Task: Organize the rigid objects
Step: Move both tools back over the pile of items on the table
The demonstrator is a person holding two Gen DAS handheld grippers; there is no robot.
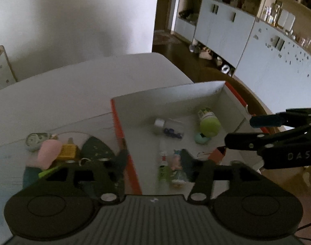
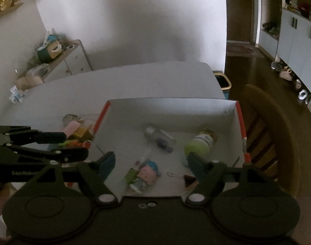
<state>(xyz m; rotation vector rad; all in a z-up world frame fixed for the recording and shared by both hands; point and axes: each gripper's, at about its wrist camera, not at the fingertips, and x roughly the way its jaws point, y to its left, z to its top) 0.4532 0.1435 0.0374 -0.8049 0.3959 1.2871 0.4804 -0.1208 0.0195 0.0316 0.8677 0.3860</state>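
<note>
A white box with orange edges lies open on the white table. Inside it lie a clear bottle, a green-capped bottle, a pink and blue toy figure, a green tube and a small brown piece. My left gripper hangs open above the box's left wall with nothing in it. Over the box's near part my right gripper stands open and empty, above the toy figure. Left of the box sits a pile holding a pink object, a yellow block and a tape dispenser.
A wooden chair stands close to the box's right side. Pale cabinets line the far right wall, with shoes on the dark floor below. A low cluttered shelf stands at the back left, and a basket sits past the table's far corner.
</note>
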